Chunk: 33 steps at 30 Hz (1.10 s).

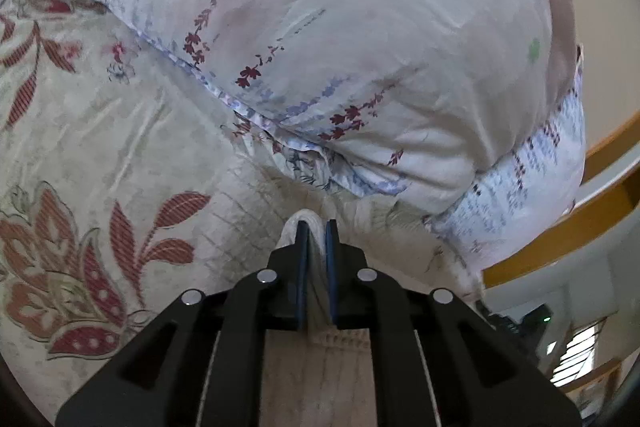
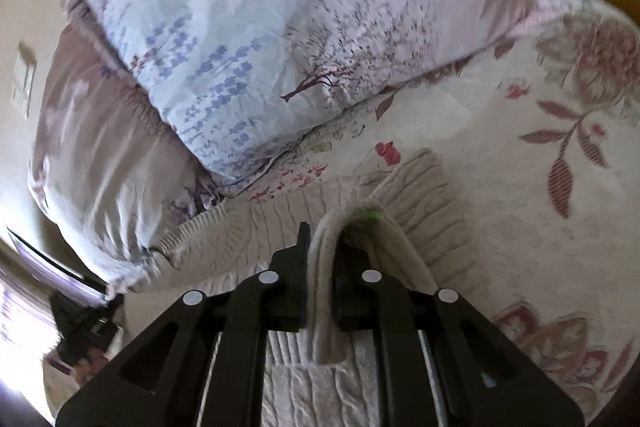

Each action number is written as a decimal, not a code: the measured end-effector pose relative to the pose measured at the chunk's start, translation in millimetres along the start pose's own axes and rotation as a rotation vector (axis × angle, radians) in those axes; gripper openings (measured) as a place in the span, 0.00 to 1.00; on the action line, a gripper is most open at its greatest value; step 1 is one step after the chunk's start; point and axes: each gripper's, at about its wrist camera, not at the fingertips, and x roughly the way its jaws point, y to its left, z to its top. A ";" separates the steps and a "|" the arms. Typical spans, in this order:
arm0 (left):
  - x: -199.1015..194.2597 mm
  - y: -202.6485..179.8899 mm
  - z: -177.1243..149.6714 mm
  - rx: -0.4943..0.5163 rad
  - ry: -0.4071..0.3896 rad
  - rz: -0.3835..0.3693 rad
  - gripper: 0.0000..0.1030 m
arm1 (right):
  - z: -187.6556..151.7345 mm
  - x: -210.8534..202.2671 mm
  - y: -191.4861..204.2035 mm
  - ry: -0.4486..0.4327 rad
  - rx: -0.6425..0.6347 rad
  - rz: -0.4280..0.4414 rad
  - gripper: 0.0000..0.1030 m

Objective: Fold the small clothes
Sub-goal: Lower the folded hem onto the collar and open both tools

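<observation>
Two grippers each pinch a fold of the cream knit sweater, which lies on the floral bedspread at the bottom centre of both views. We see the left gripper clamped on a thin edge, the right gripper clamped on a thick ribbed band. Black gripper bodies hide most of the sweater below. A big pillow fills the upper frame; its far side is blurred.
</observation>
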 end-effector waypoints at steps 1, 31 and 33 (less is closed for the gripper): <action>2.1 -0.6 1.6 -0.016 0.003 -0.012 0.13 | 3.1 3.9 -3.4 0.010 0.036 0.022 0.17; -43.6 -21.7 -48.1 0.326 -0.018 0.216 0.46 | -38.2 -52.1 -20.3 -0.004 -0.217 -0.174 0.40; -37.4 -18.5 -51.7 0.320 0.007 0.223 0.40 | -42.8 -44.9 -20.4 0.020 -0.237 -0.197 0.28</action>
